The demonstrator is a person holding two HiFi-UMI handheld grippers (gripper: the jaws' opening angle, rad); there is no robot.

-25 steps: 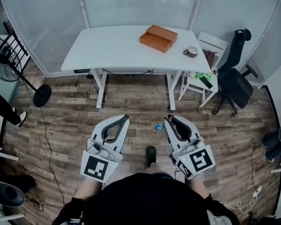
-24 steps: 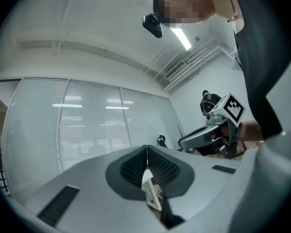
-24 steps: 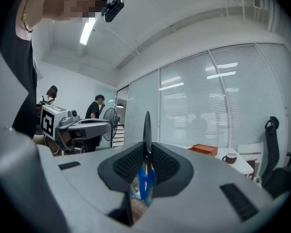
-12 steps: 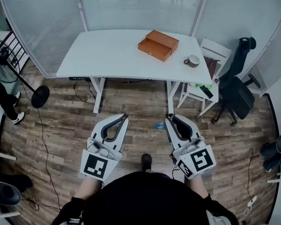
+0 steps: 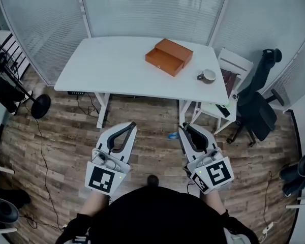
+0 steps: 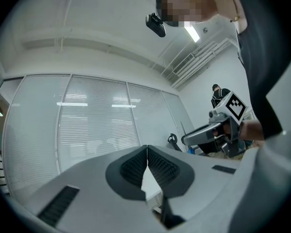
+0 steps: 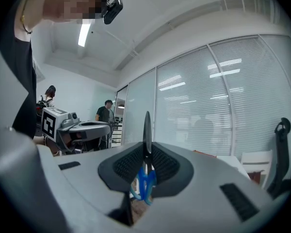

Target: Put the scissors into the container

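As you stand on the wood floor (image 5: 66, 131) short of the table, your items read left to right.

- Fan (image 5: 40, 105): black base, far left, on the floor.
- Left gripper (image 5: 130, 124): jaws closed together, nothing between them.
- White table (image 5: 101, 65): well ahead of both grippers.
- Container (image 5: 169, 57): orange box lying on the table's right half.
- Right gripper (image 5: 182, 129): clenched on the scissors (image 7: 147, 144), blade upright past the jaw tips, blue handles nearer the camera. The scissors are well apart from the container.
- Cup (image 5: 207, 75): near the table's right edge.
- Black office chair (image 5: 256, 103): right of the table.
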